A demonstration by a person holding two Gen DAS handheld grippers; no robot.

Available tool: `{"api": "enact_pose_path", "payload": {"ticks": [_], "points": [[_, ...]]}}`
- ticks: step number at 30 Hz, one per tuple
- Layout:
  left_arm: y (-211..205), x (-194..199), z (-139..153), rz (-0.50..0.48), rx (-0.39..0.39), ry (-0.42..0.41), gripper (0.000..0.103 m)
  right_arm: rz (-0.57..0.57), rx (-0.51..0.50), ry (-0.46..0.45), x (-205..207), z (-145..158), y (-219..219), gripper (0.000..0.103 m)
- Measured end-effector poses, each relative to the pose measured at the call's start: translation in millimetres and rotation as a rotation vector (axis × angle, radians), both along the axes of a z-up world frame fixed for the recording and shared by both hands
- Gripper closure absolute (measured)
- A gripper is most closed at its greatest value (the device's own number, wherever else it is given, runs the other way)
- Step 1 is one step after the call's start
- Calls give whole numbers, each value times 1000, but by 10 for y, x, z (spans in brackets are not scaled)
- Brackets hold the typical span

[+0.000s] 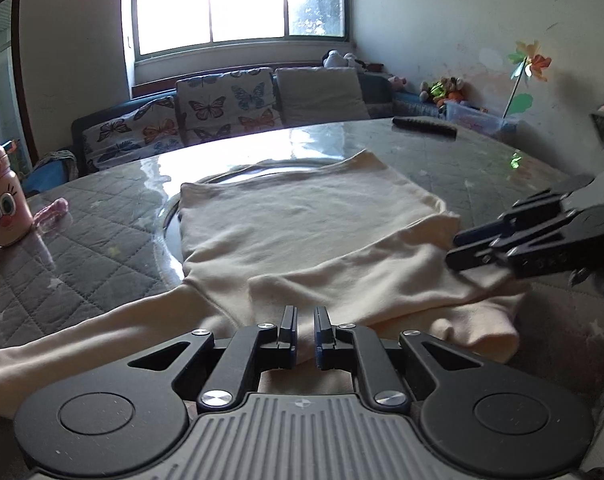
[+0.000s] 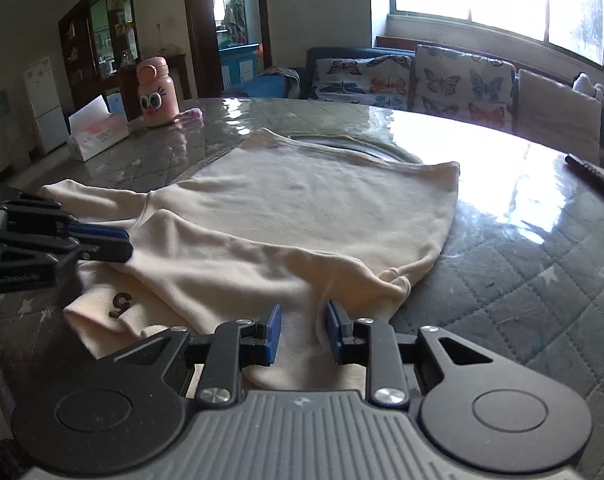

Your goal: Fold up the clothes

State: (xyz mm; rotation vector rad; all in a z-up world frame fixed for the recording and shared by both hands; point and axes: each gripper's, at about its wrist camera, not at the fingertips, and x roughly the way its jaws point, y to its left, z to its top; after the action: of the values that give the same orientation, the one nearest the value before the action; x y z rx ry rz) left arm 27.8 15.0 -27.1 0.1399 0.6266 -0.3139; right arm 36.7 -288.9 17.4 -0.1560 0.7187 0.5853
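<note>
**Cream top spread on the bench, both tongs at its near edge**

A cream long-sleeved top (image 1: 302, 220) lies flat on the round bench (image 1: 101, 216), its body reaching away toward the window (image 1: 241, 0) and partly covering a round glass turntable (image 1: 169, 216) set in the middle of the bench. One sleeve is folded across the near part of the body. The other sleeve trails off to the left in the left wrist view. A dark figure "5" shows on the fabric near the bench edge in the right wrist view.

The left tongs (image 1: 305, 320) sit at the near hem with the jaws drawn almost together and a fold of the cream cloth pinched between the pads. The right tongs (image 2: 304, 320) stand over the near edge of the top too, jaws apart with a clear gap, the cloth lying under and between them; the pads do not press on it. Each pair of tongs shows from the side in the other's view, low over the fabric.

Further out on the bench stand a pink cartoon-faced bottle (image 2: 155, 92) and a tissue box (image 2: 97, 132), well apart from the top. A dark remote-like object (image 1: 424, 124) lies near the far rim. Beyond the bench is a sofa with butterfly cushions (image 1: 225, 104).
</note>
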Motion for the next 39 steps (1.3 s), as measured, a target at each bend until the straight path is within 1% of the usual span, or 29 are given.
{"api": "enact_pose_path", "payload": {"ticks": [2, 3, 4, 6, 8, 10, 11, 13, 18, 21, 24, 28, 30, 31, 32, 33, 37, 39], "points": [[41, 6, -13, 18, -10, 12, 85, 7, 16, -12, -28, 56, 4, 78], [57, 2, -17, 28, -11, 11, 74, 12, 23, -15, -38, 76, 9, 78], [70, -6, -19, 34, -10, 9, 70, 22, 18, -12, -51, 77, 33, 78], [88, -13, -23, 36, -15, 11, 71, 42, 9, -5, -79, 78, 82, 78], [90, -16, -34, 25, -17, 16, 72, 56, 0, 5, -120, 58, 97, 78], [88, -12, -46, 18, -14, 17, 90, 74, -19, 16, -201, 32, 87, 78], [92, -10, -46, 17, -15, 15, 90, 79, -25, 18, -229, 29, 75, 78], [106, -13, -30, 15, -21, 5, 97, 84, -36, 15, -312, 60, 6, 78], [121, -27, 60, 34, -20, -33, 98, 49, -57, -15, -460, 161, -198, 78], [138, -46, 115, 34, -24, -45, 97, 20, -80, -28, -503, 154, -279, 78], [135, -61, 110, 18, -30, -26, 95, -13, -94, -31, -528, 123, -376, 78], [81, -54, 15, 0, -24, 8, 95, -40, -92, -20, -519, 50, -469, 79], [57, -38, -30, -7, -28, 23, 95, -46, -76, -16, -509, 9, -482, 82], [45, -34, -46, -11, -27, 26, 96, -46, -73, -17, -509, 5, -477, 91], [37, -36, -52, -11, -23, 22, 98, -47, -71, -19, -509, 1, -472, 97], [36, -46, -41, -6, -20, 11, 103, -55, -75, -26, -518, 6, -471, 99], [100, -94, 59, 18, -27, -38, 103, -82, -80, -40, -556, 29, -492, 100], [136, -94, 60, 23, -22, -38, 103, -85, -83, -32, -568, 14, -498, 100]]}}
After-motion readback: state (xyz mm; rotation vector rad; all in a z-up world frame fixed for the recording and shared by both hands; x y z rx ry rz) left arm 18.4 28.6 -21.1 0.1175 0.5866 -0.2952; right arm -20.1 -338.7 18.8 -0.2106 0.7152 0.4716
